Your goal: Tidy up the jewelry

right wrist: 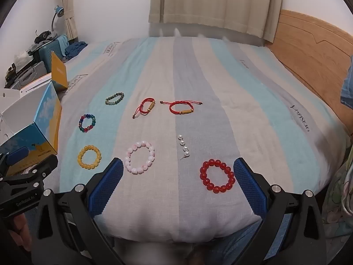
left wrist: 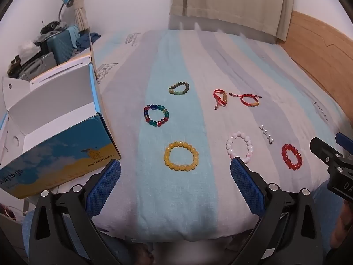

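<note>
Eight pieces of jewelry lie apart on the striped bed (right wrist: 220,70), none yet in the open box (left wrist: 57,132) at its left edge, and both the left claw (left wrist: 175,172) and right claw (right wrist: 178,172) hover released and empty over the near edge. From the right claw, the red bead bracelet (right wrist: 217,176) sits near at one o'clock, the pink bracelet (right wrist: 139,157) at eleven and the pearl earring (right wrist: 183,146) at twelve; the yellow bracelet (left wrist: 181,155) is at twelve from the left claw. Round beads may well roll out of a pinch on soft bedding, and the small earring could be pressed into the fabric or dropped short of the box.
</note>
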Demonstrator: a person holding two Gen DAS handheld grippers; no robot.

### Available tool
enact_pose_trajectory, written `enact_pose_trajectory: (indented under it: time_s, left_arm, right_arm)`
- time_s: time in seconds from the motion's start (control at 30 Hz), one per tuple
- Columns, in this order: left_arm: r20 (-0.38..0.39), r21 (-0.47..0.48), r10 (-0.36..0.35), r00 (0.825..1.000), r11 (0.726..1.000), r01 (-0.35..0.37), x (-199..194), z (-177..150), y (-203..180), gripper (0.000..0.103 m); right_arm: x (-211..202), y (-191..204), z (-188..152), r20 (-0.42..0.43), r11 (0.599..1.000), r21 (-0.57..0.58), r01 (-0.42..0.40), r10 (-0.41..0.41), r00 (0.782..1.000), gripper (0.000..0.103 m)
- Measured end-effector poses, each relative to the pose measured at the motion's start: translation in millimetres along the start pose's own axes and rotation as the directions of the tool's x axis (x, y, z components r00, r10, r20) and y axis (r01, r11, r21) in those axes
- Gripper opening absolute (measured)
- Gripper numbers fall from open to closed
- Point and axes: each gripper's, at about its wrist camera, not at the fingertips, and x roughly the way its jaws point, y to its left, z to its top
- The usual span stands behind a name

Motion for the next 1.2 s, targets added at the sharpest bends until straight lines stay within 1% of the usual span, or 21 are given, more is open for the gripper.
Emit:
enact_pose_trajectory:
  time_s: [0.13, 0.4, 0.5, 1.2]
  left_arm:
    - [0.004, 0.006, 0.017, 1.000, 1.000, -0.017, 1.9, 1.3, -3.7, 0.097]
    - [0.027, -0.001, 0.018, 0.999, 1.000, -0.018, -3.9, 4.5, -5.4, 0.097]
    - [0.026, -0.008, 0.014, 1.000, 1.000, -0.014, -7.4, 4.5, 0.9, 0.097]
    - [0.014, -0.003, 0.011, 1.000, 1.000, -0.011, -6.0, 1.1, 0.1, 0.097]
  right_arm:
    - [0.5, -0.4, 1.0, -0.003, 1.000, -0.002, 0.003, -0.003, 1.000, 0.096]
    - [-2.8, -1.5, 3.1, 0.000, 1.000, 0.003, 0.004, -0.004, 1.000, 0.096]
    - [1.0, -3.2, -0.3, -0.003, 1.000, 0.003, 0.005, -0.005, 1.000, 0.096]
    - [0.8, -3.7, -1.9, -0.006, 1.000, 0.015, -0.002, 0.002, 1.000, 0.096]
